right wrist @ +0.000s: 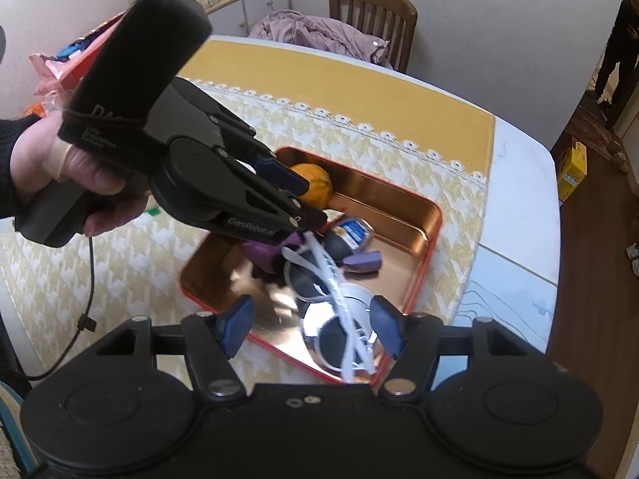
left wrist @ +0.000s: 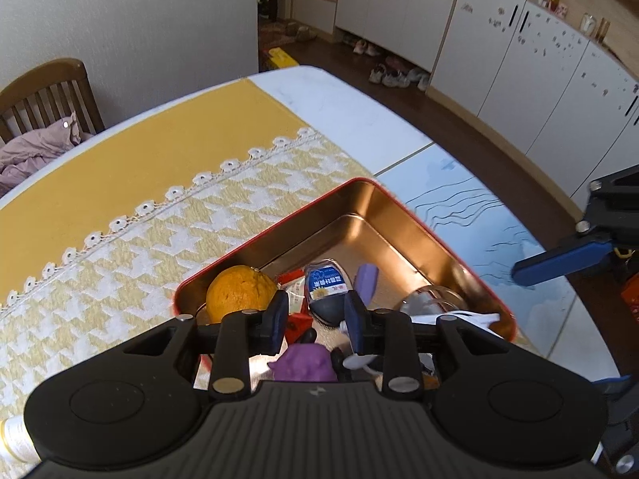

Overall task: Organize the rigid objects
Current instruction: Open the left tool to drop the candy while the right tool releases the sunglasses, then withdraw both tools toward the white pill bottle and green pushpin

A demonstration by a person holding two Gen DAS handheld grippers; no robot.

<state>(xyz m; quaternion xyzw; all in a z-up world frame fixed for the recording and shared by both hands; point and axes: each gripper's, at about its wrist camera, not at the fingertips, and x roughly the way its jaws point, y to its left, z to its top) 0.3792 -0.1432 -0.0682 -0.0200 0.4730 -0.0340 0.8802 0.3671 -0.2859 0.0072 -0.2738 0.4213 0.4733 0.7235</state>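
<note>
A red tin (left wrist: 403,215) with a copper inside sits on the yellow cloth. In it lie an orange (left wrist: 239,291), a dark oval case with a blue label (left wrist: 323,289), a purple figure (left wrist: 303,367), a purple wedge (left wrist: 367,279), shiny round lids (right wrist: 331,339) and a white strap (right wrist: 335,287). My left gripper (left wrist: 317,315) hovers over the tin's near corner, open by a narrow gap with nothing pinched. My right gripper (right wrist: 313,329) is open wide above the lids and strap, touching neither. The right wrist view shows the left gripper (right wrist: 313,205) over the orange (right wrist: 315,185).
A hand (right wrist: 60,171) holds the left gripper, its cable trailing over the cloth. A wooden chair (right wrist: 375,4) with a pink garment stands behind the table. A thread spool (left wrist: 12,439) lies at the near left. White cabinets (left wrist: 519,60) line the far wall.
</note>
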